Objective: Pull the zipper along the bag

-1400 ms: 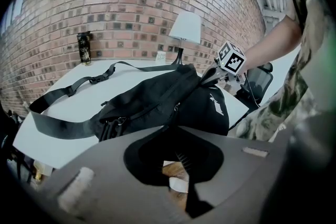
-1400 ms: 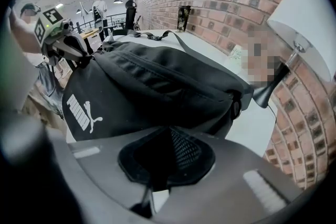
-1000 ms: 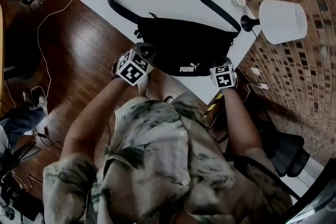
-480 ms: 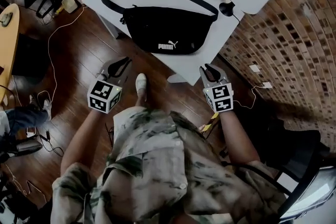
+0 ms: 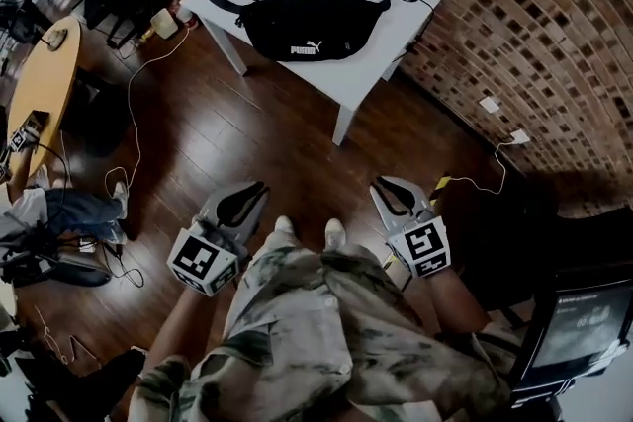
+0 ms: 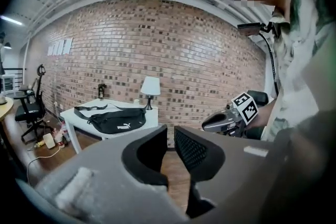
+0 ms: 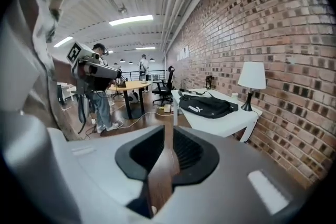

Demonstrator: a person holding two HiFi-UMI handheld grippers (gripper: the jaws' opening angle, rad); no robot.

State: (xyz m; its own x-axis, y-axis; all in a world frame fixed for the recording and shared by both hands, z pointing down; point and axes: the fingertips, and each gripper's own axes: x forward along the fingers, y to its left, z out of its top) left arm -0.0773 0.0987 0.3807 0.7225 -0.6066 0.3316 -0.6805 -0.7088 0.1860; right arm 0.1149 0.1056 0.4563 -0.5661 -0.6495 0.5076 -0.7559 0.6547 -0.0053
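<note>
Over by the brick wall sits the white table (image 5: 371, 59), with the black bag (image 5: 302, 23) lying flat on top, strap looped behind it. Your left gripper (image 5: 254, 192) and right gripper (image 5: 386, 191) both hang close to your body, well apart from the bag. Each has its jaws slightly apart on nothing, and the left's have just been closing a touch. The zipper's too small to read from there, so this fits zipped-and-done or not yet pulled.

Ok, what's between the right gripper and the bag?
Only bare wooden floor and the near edge of the white table separate the right gripper from the bag; the head view shows it.
</note>
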